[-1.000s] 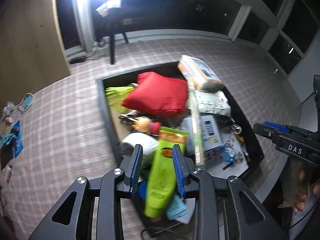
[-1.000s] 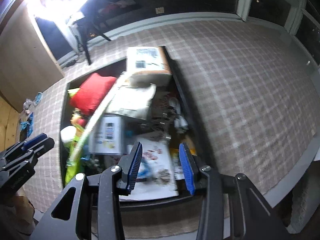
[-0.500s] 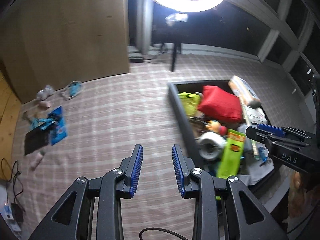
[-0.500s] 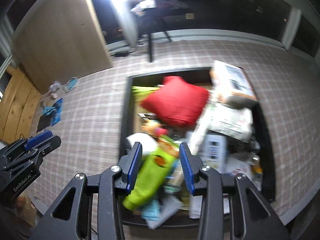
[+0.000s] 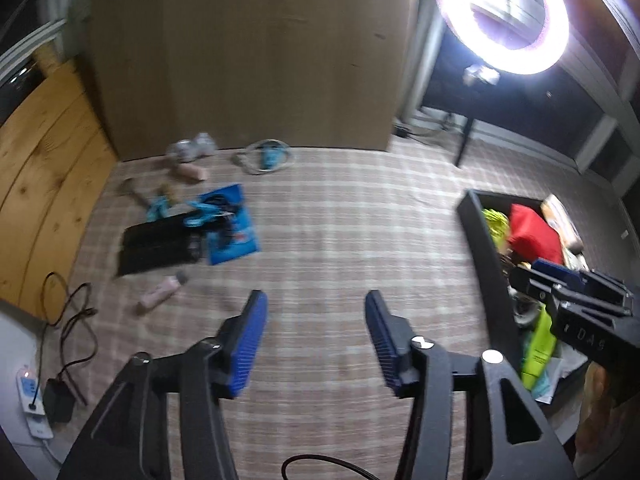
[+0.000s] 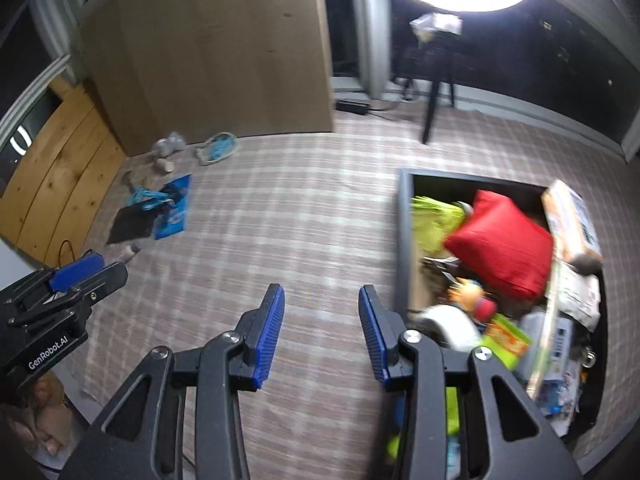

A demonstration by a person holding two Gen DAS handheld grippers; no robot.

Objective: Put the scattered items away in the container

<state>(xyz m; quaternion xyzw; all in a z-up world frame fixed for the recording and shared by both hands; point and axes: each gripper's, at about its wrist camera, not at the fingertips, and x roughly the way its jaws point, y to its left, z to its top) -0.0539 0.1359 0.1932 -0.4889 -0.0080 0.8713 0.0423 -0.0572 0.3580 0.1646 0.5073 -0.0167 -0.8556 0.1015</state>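
The dark open container [image 5: 476,232] [image 6: 402,240] stands on the checked carpet at the right, filled with a red cushion [image 6: 500,248] and several other things. Scattered items lie far left near the cabinet: a black flat case [image 5: 160,244], a blue packet [image 5: 232,232], a pink bottle [image 5: 160,296] and a coiled blue cable [image 5: 266,158]. My left gripper [image 5: 315,308] hovers over bare carpet, its jaws opening with nothing between them. My right gripper [image 6: 321,300] is open and empty, just left of the container's wall.
A tall wooden cabinet [image 5: 248,60] backs the scattered items. A ring light [image 5: 504,12] on a tripod stands behind the container. A power strip [image 5: 32,400] and black cords [image 5: 76,320] lie at the carpet's left edge.
Both grippers swung left from above the container to the open carpet. The left jaws spread much wider. The scattered items came into view.
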